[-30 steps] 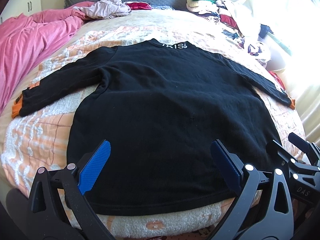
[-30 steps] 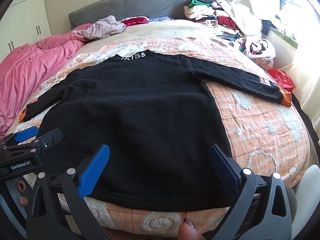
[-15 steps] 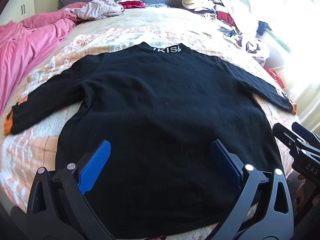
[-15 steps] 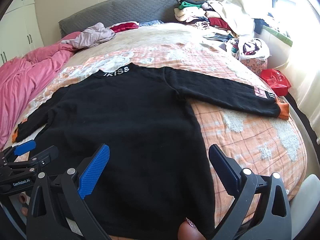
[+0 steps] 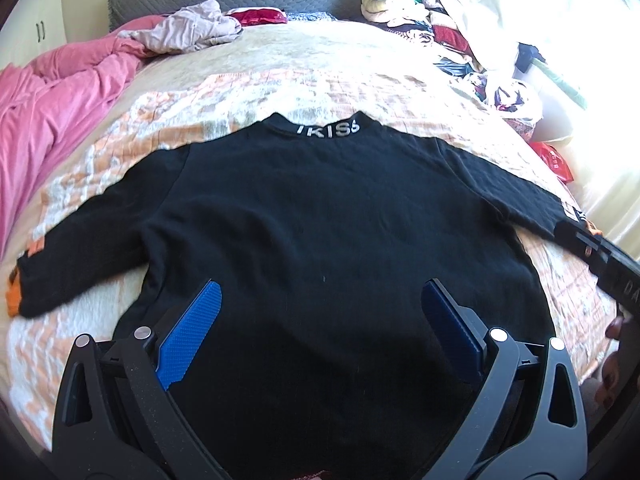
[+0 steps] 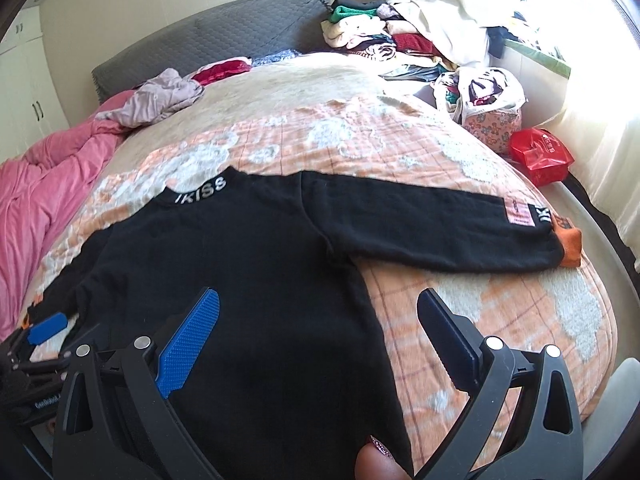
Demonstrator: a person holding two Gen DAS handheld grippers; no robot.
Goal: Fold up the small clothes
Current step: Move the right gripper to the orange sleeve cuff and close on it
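Note:
A black long-sleeved sweater (image 5: 320,216) lies flat on the bed, back up, with "IKISS" lettering on the collar (image 5: 328,130) and orange cuffs. Both sleeves are spread out sideways. In the right wrist view the sweater (image 6: 240,264) fills the left half and its right sleeve (image 6: 440,220) reaches toward the bed's right edge. My left gripper (image 5: 320,320) is open and empty, over the lower body of the sweater. My right gripper (image 6: 320,320) is open and empty, over the sweater's right side hem.
The orange and white blanket (image 6: 360,136) covers the bed. A pink duvet (image 5: 48,112) is bunched at the left. Loose garments (image 5: 188,32) lie near the grey headboard (image 6: 224,40). A clothes pile (image 6: 400,36) and a red bag (image 6: 540,156) stand at the right.
Both grippers have moved forward over the sweater, so its hem has dropped out of view. The right gripper has also swung toward the right sleeve. Both stay open.

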